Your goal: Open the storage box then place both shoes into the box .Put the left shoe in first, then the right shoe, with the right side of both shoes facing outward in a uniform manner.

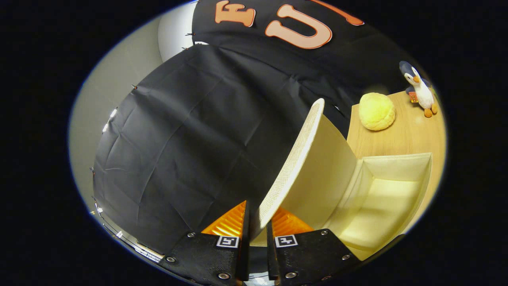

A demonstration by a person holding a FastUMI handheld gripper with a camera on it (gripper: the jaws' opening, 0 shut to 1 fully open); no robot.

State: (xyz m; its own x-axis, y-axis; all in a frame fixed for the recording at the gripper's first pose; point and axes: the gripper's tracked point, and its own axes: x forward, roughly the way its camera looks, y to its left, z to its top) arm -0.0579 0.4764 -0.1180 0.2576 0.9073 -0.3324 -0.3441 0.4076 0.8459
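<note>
A: Gripper view; what do the materials and forms comprise?

B: The storage box [397, 190], a rectangular container of cream fabric with soft, slightly sagging walls and a smooth pale lining; its lid [305, 167], a broad curved panel whose outer face and rim carry a fine woven texture, while the inner face is plain and smooth; behind, the booth wall [190, 139] of matte black cloth, creased along stitched seams; to the right, a table [401, 139] of light wood grain.

A: Where does the lid lie relative to the tool?

B: The lid edge runs down between the two fingers; the gripper [257, 222] is closed upon it, one ribbed pad on each face, so both fingers press the lid; the box body sits just ahead and to the right of the fingers.

A: How does the box appear?

B: Open; the lid stands raised, tilted back from the opening; the interior is lit and shows only its lining; beyond the box, on the table, rest a round yellow plush [377, 111] and a small penguin toy [418, 89], well apart from the fingers.
</note>
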